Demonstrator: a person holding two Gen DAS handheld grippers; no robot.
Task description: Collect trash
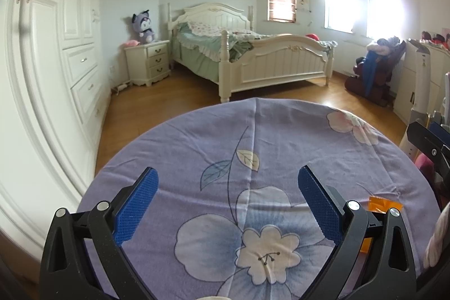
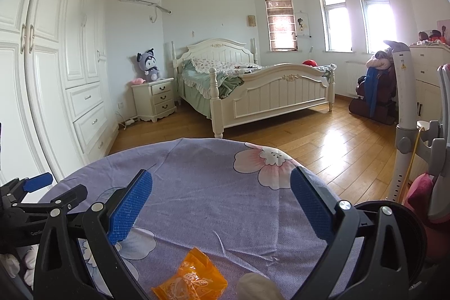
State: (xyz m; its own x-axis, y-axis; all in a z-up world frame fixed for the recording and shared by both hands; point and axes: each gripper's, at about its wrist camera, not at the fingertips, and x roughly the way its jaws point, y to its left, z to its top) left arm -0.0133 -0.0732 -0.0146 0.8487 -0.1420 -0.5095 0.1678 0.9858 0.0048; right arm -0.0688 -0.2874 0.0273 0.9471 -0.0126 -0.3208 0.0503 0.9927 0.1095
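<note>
Though crumpled, orange wrapper (image 2: 190, 279) lengthwise left-right.

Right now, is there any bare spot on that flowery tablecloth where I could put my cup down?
Yes. Most of the tablecloth is bare: the whole far half toward the bed, and the stretch between both open grippers. The near edge is busier: an orange wrapper lies beside a pale crumpled wad, under the right gripper.

In the left wrist view the orange wrapper (image 1: 385, 203) near the desk's right edge is mostly hidden behind the right finger (image 1: 323, 208) of the left tongs (image 1: 228, 182). In the right wrist view a pale crumpled lump (image 2: 257, 287) is cut off by the bottom edge and too blurred to tell what it is. A black round container (image 2: 416, 243) beside the desk's right edge is largely hidden by the right tongs (image 2: 222, 182).
</note>
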